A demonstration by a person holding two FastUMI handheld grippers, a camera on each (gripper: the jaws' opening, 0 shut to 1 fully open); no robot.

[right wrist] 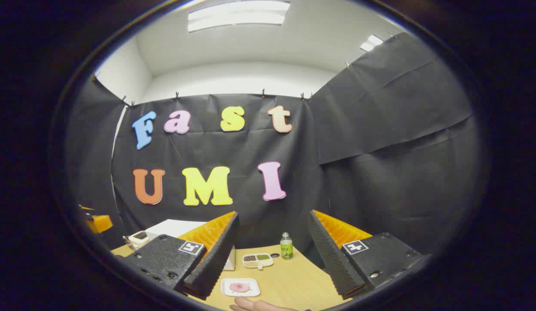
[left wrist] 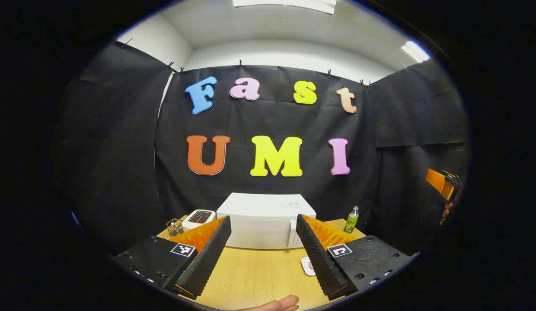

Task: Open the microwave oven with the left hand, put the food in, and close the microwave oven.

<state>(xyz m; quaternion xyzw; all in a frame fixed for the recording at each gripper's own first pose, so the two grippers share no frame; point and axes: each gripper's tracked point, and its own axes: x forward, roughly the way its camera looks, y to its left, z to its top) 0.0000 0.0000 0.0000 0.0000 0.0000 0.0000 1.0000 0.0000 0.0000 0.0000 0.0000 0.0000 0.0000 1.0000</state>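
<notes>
Your left gripper (left wrist: 264, 252) hangs with jaws spread wide, holding nothing, facing the closed white box-shaped microwave oven (left wrist: 266, 220) at the back of the light wooden table (left wrist: 255, 280). Your right gripper (right wrist: 274, 255) is likewise wide apart and unloaded, above the white square plate of pink food (right wrist: 240, 287)
</notes>
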